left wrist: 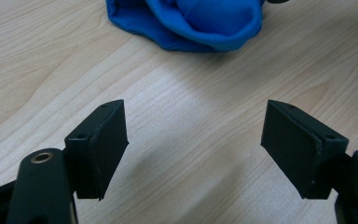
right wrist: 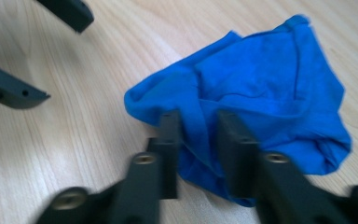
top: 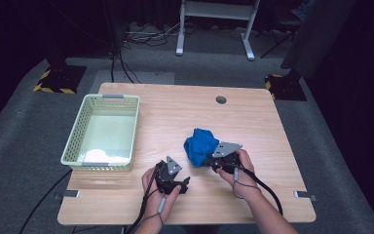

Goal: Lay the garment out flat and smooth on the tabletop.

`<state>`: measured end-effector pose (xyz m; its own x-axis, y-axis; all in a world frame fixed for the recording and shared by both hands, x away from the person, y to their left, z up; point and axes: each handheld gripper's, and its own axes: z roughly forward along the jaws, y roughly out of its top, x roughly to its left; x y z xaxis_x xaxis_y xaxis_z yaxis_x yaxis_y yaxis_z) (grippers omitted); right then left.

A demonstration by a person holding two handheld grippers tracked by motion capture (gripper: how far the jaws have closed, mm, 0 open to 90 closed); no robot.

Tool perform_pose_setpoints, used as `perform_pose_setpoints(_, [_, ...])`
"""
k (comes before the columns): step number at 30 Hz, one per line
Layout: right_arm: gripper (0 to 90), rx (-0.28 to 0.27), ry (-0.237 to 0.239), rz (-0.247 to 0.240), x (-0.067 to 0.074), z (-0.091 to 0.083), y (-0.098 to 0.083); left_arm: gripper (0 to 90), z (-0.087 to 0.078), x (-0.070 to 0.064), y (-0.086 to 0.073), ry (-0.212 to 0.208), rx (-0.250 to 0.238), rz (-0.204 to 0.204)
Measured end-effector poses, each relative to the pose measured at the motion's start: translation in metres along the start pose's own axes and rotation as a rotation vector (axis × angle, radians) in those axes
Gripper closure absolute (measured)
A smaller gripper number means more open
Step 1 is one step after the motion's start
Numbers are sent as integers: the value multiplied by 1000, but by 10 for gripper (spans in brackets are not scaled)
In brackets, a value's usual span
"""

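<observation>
Pale wood-grain desk (top: 175,117) carries one crumpled blue cloth (top: 199,145), soft and folded, near its middle, and one pale green lattice basket (top: 78,131) at left with something white lying inside. I see my right tongs (right wrist: 198,135) pinching a fold of that cloth, my left tongs (left wrist: 193,140) gaping wide over bare wood just short of it.
</observation>
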<state>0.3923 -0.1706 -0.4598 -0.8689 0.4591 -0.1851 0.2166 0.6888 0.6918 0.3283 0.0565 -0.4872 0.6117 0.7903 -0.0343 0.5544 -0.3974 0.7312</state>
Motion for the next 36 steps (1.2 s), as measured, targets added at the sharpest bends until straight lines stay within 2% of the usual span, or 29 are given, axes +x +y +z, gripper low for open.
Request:
perform_pose_setpoints(1, [857,6,-9,-10,0,1,0,224,1,0,1,-1,0,4])
perform_pose_setpoints(3, [890,6,-8,-5,1,1,1,223,3,-2,3,-2,-1,10])
perform_pose_setpoints(8, [892,-35,-12,29,-2,-5,5,222,10,-6,9,1,-8,14])
perform_pose_setpoints(12, [892,-43,-11,45,-4,-8,6,213,20,-13,17,7,-22,11])
perform_pose_setpoints(16, [891,-52,-13,53,-5,-10,6,167,29,-19,26,33,-31,-6])
perform_pose_setpoints(20, [891,-59,-15,59,-6,-13,5,166,37,-23,34,58,-31,-5])
perform_pose_setpoints(30, [892,-70,-13,79,-9,-15,4,182,58,-26,51,88,-49,3])
perform_pose_setpoints(33, [891,-71,-10,86,-10,-15,4,195,65,-25,55,96,-39,3])
perform_pose_setpoints(36, [892,-72,-12,93,-11,-15,3,197,70,-22,56,101,-36,-12])
